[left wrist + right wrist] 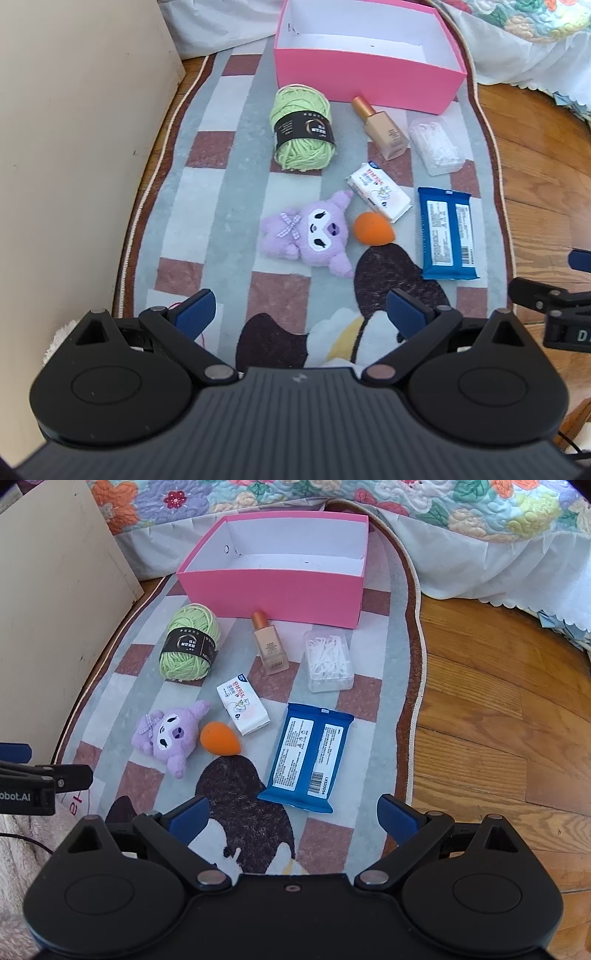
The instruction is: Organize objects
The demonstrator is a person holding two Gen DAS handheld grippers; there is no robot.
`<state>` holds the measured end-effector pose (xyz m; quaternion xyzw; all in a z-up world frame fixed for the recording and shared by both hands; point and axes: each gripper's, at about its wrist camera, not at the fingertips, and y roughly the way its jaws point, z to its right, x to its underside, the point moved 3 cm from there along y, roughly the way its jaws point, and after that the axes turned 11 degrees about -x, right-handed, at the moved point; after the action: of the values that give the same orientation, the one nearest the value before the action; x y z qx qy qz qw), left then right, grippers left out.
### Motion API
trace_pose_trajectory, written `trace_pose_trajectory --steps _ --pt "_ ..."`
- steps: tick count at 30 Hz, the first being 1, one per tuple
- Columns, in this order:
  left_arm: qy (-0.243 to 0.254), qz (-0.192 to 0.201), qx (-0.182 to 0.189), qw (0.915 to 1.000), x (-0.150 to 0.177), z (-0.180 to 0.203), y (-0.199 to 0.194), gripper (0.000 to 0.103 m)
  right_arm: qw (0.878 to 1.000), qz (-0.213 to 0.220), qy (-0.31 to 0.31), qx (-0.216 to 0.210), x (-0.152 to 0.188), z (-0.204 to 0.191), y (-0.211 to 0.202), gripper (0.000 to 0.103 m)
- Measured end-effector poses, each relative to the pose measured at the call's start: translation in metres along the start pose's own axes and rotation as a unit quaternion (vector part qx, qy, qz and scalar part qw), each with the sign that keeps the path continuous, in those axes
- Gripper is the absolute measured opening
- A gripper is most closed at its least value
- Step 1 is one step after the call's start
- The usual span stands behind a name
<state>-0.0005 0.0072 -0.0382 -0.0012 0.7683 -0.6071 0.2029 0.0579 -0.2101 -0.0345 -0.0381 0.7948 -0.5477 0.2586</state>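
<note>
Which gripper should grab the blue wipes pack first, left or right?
Right, probably. The right gripper is open, with the blue wipes pack just ahead of its fingers. The left gripper, also open, faces the purple plush; in its view the pack sits off to the right.

Ahead of you on the rug, the box sits farthest; yarn, bottle, plush and sponge lie before it.

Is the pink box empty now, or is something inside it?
Empty, as far as visible: the pink box shows only white inner walls and bare floor; the strip behind its near wall is hidden.
</note>
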Motion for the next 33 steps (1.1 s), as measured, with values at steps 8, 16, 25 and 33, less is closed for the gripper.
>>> trace_pose_trajectory --steps 8,16,25,33 --pt "-0.013 0.002 0.017 0.9998 -0.003 -0.002 -0.005 0.1 1.0 -0.003 -0.006 0.005 -0.002 0.001 0.002 0.099" --pt "-0.022 0.002 0.012 0.9997 -0.001 -0.009 -0.005 0.1 1.0 -0.009 -0.008 0.007 -0.001 0.003 0.004 0.099" --pt "-0.029 0.004 0.01 0.9995 0.0 -0.014 -0.008 0.1 1.0 -0.015 -0.023 0.009 -0.002 -0.002 0.004 0.099" --pt "-0.033 0.008 0.018 0.9992 -0.002 -0.019 -0.014 0.1 0.999 -0.012 -0.038 0.007 -0.006 -0.007 0.002 0.099"
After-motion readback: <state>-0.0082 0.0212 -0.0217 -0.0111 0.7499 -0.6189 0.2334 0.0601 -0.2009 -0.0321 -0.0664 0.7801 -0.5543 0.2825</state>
